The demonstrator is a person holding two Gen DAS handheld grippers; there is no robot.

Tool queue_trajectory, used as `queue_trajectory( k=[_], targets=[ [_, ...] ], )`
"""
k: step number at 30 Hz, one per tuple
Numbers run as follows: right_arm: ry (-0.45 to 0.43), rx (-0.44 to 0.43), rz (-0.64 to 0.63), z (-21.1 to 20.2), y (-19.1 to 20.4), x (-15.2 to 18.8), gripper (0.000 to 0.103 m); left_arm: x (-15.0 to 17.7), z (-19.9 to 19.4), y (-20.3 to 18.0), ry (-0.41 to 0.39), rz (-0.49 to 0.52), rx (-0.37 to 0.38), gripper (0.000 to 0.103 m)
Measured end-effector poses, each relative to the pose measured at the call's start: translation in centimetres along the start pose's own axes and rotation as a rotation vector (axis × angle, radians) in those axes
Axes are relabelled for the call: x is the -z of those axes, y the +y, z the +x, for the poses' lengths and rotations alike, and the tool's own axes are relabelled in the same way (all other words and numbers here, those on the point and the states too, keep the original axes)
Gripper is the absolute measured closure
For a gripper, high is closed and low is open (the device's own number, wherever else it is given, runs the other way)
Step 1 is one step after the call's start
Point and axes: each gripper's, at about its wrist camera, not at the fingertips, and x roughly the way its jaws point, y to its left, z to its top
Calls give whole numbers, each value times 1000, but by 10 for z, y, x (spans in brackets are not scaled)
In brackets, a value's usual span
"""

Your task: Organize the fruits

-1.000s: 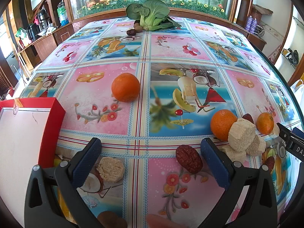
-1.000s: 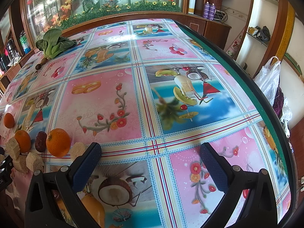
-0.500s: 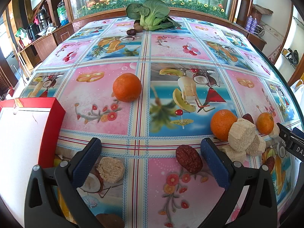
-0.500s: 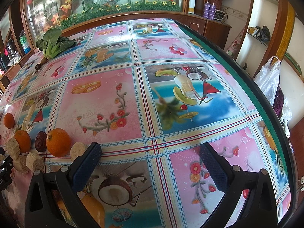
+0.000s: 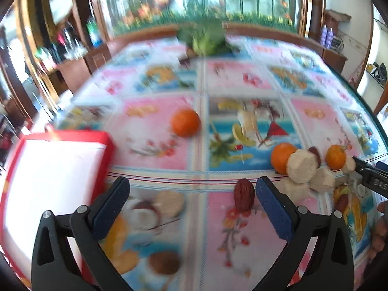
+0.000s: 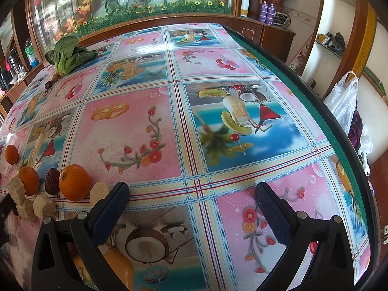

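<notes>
Left tool (image 5: 192, 194) of yours hangs low over the worktop (image 5: 155, 135), fingers pointing forward along it, spread wide, nothing between them. View is motion-blurred. Red date (image 5: 244, 194) lies on the cloth just inside the right-hand finger (image 5: 272, 208), close beside the pad; contact cannot be told. Pale round cake (image 5: 169, 203) sits nearer the left-hand finger, inside the gap. Red box with white inside (image 5: 48, 177) is off to the tool's left, its near corner beside the left-hand finger. Lone orange (image 5: 185, 122) lies ahead of the tool, slightly left of centre. To the right and a bit ahead: an orange (image 5: 282, 156), pale cakes (image 5: 303, 168) against it, a second date (image 5: 315, 152) and a small orange (image 5: 335, 156) behind.

Your right tool (image 6: 191, 197) also hovers low, level with the worktop (image 6: 135, 131), fingers wide apart and empty; bare printed cloth between them. Same cluster sits to this tool's left: big orange (image 6: 74, 181), a pale cake (image 6: 99, 191) right by the left-hand finger (image 6: 110, 208), date (image 6: 52, 180), small orange (image 6: 29, 180), more cakes (image 6: 43, 207) nearer you. Leafy green vegetable (image 6: 68, 57) lies far ahead on the left. White plastic bag (image 6: 344, 99) hangs off beyond the worktop's right edge.
</notes>
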Motion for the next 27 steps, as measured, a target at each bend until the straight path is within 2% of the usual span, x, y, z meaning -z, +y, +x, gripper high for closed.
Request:
queue_trajectory(
  k=[3, 6, 8, 11, 16, 21, 27],
  targets=[
    [-95, -101, 83, -36, -6, 12, 1, 7, -42, 15, -107, 4, -39, 0],
    [-221, -260, 144, -86, -2, 32, 1, 23, -77, 35, -168, 20, -61, 0],
    [-271, -320, 109, -108, 12, 43, 1, 37, -94, 46, -196, 47, -81, 0],
    [-346, -377, 23, -138, 42, 66, 1, 61, -110, 64, -193, 62, -107, 0],
    [-367, -455, -47, -153, 71, 89, 1, 92, -130, 85, -180, 60, -118, 0],
    [-377, -474, -90, -165, 76, 106, 1, 103, -144, 94, -182, 23, -100, 0],
    [-387, -485, -97, -186, 73, 113, 1, 105, -161, 82, -210, 33, -93, 0]
  ],
)
